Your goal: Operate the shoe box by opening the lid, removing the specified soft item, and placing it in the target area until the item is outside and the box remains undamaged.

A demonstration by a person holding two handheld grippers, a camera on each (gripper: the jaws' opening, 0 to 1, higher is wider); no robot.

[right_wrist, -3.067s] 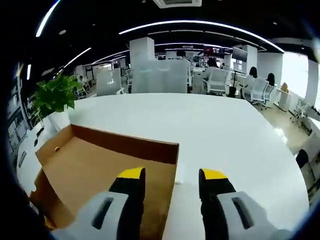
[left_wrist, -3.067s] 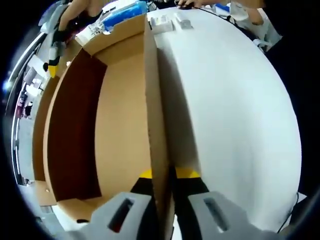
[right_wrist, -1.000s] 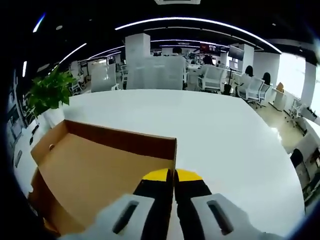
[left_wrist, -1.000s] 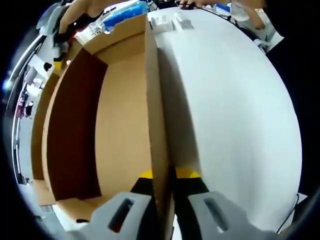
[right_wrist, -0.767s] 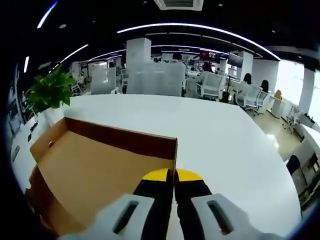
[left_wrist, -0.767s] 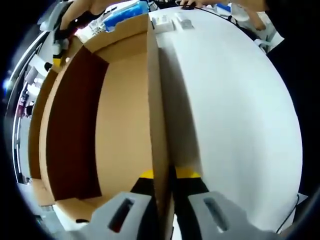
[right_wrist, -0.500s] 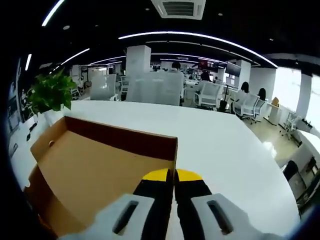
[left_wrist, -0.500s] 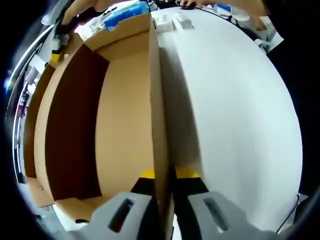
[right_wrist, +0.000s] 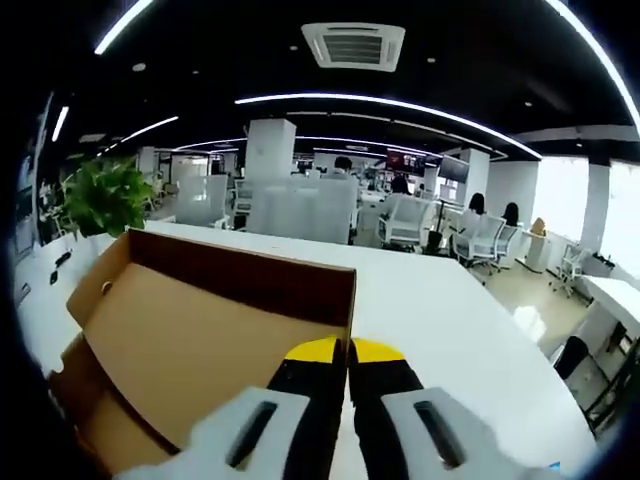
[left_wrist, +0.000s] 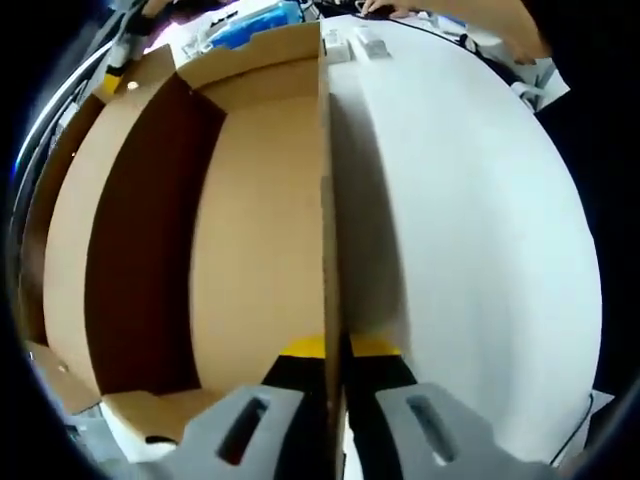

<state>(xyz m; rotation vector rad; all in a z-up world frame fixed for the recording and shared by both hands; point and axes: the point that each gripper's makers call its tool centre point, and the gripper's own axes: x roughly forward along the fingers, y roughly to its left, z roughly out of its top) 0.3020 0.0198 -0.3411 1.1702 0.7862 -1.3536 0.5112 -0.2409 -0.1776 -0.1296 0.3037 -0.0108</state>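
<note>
Left gripper (left_wrist: pixel 335 347): jaws clenched on the lid (left_wrist: pixel 250 220) wall, edge-on cardboard pinched between the yellow tips. Right gripper (right_wrist: pixel 341 350): jaws closed tight on the lid (right_wrist: pixel 190 330) wall near its corner, tips nearly meeting around the thin board. Lid is open side facing the cameras, brown inside visible, tilted above the white desk (left_wrist: pixel 470 200). Soft item: can't tell where it is. Plant (right_wrist: pixel 105 197) at the desk's far left in the right gripper view.
</note>
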